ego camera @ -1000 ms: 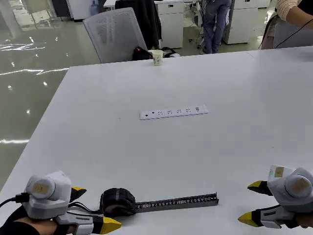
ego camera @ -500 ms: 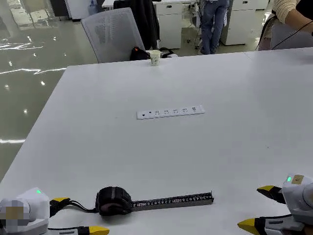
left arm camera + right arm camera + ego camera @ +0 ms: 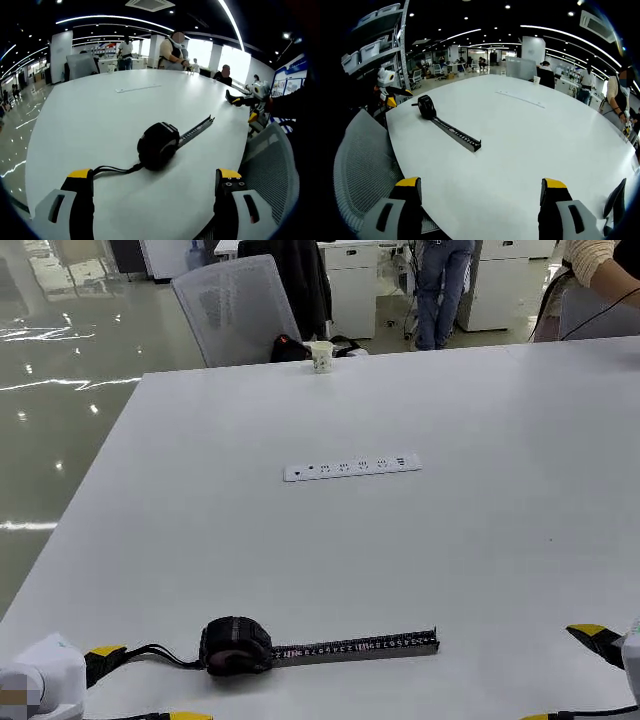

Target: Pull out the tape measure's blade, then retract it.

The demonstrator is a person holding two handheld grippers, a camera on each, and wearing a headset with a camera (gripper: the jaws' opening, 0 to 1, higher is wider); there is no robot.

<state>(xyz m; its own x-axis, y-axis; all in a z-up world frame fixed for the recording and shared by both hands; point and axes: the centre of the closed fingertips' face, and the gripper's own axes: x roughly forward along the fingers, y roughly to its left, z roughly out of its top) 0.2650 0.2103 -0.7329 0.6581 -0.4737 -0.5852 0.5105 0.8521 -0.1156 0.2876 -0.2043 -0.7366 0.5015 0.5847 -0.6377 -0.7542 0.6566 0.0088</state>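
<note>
The left gripper has its jaws spread wide and holds nothing. Just ahead of its tips the black tape measure lies on the white table. Its cord trails back to one yellow fingertip. The blade lies flat, drawn out from the case toward the right gripper and ending well short of it. The right gripper's jaws are also wide apart and empty. Far ahead of both grippers lies a power strip.
</note>
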